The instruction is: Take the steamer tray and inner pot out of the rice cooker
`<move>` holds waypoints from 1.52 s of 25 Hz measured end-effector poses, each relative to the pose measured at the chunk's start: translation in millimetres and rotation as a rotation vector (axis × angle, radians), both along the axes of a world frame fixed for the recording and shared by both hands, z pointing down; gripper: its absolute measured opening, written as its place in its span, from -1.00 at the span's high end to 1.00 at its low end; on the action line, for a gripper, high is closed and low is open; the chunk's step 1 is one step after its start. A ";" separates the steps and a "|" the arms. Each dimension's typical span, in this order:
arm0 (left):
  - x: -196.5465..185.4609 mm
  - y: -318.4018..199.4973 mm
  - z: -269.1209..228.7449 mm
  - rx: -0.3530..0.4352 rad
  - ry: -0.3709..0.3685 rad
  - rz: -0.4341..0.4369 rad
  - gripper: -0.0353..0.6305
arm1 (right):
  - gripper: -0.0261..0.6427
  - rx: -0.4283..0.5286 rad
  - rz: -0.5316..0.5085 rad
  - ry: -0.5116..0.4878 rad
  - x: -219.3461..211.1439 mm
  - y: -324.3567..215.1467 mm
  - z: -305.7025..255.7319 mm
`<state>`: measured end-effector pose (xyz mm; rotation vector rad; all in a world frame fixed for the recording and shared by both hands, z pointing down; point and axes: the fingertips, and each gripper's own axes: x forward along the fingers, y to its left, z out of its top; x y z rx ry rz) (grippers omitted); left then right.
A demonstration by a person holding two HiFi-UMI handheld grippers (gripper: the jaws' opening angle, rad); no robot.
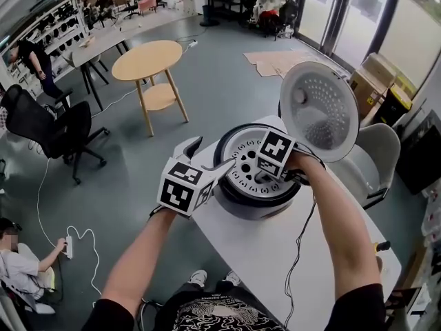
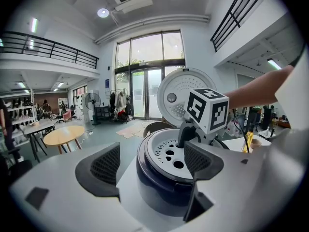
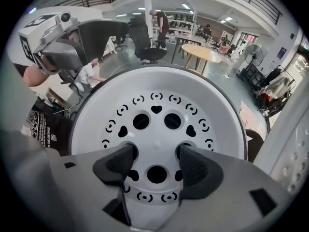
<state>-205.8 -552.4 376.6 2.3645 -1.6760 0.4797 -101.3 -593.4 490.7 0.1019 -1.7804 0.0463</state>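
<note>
The rice cooker (image 1: 256, 204) stands on the white table with its lid (image 1: 318, 109) swung up. Inside lies the white steamer tray (image 3: 155, 124), pierced with round and heart-shaped holes; it hides the inner pot. My right gripper (image 3: 154, 164) points straight down at the tray (image 1: 241, 154), open, with its two fingertips dipped into two round holes and the tray's middle between them. In the head view it (image 1: 260, 178) sits under its marker cube. My left gripper (image 2: 152, 167) hovers open at the cooker's (image 2: 159, 185) near left side, holding nothing; in the head view, this gripper (image 1: 207, 158) almost reaches the rim.
The table (image 1: 275, 261) runs toward me, with a black cable (image 1: 303, 233) trailing over it. A grey chair (image 1: 380, 150) stands behind the cooker. On the floor to the left are a round wooden table (image 1: 148, 61), black office chairs (image 1: 62, 129) and a seated person (image 1: 21, 261).
</note>
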 end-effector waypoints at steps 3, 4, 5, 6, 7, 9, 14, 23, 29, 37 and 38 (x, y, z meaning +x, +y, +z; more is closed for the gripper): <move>-18.1 5.7 0.4 0.004 -0.001 -0.002 -0.32 | 0.01 -0.007 0.004 0.012 -15.6 4.9 2.8; -21.1 6.5 1.0 0.005 -0.001 -0.002 -0.32 | 0.02 -0.007 0.009 0.017 -17.6 5.2 3.6; -20.8 6.7 1.1 0.006 0.000 -0.003 -0.32 | 0.02 -0.004 0.012 0.019 -16.5 4.7 3.2; -18.0 6.7 0.7 0.007 0.001 -0.002 -0.32 | 0.03 0.000 0.015 0.019 -13.1 4.1 1.4; -14.9 7.5 0.2 0.007 0.002 -0.002 -0.32 | 0.03 0.005 0.017 0.018 -9.4 4.1 -1.6; -13.7 12.5 -0.6 0.007 0.005 0.002 -0.32 | 0.04 0.018 0.021 0.015 -7.3 7.5 -9.2; -13.1 18.8 -9.8 0.025 0.025 0.023 -0.32 | 0.04 0.055 0.046 0.011 -4.4 13.6 -34.8; 5.2 40.5 -48.6 0.093 0.060 0.107 -0.32 | 0.04 0.110 0.151 -0.012 19.0 44.6 -89.8; -5.6 53.8 -69.8 0.124 0.078 0.197 -0.32 | 0.04 0.155 0.252 -0.009 18.7 69.2 -120.3; 58.7 77.9 -79.8 0.152 0.081 0.351 -0.32 | 0.05 0.175 0.415 -0.010 88.2 113.0 -128.9; 70.2 83.2 -78.4 0.153 0.079 0.374 -0.32 | 0.04 0.175 0.437 -0.010 99.6 121.2 -126.9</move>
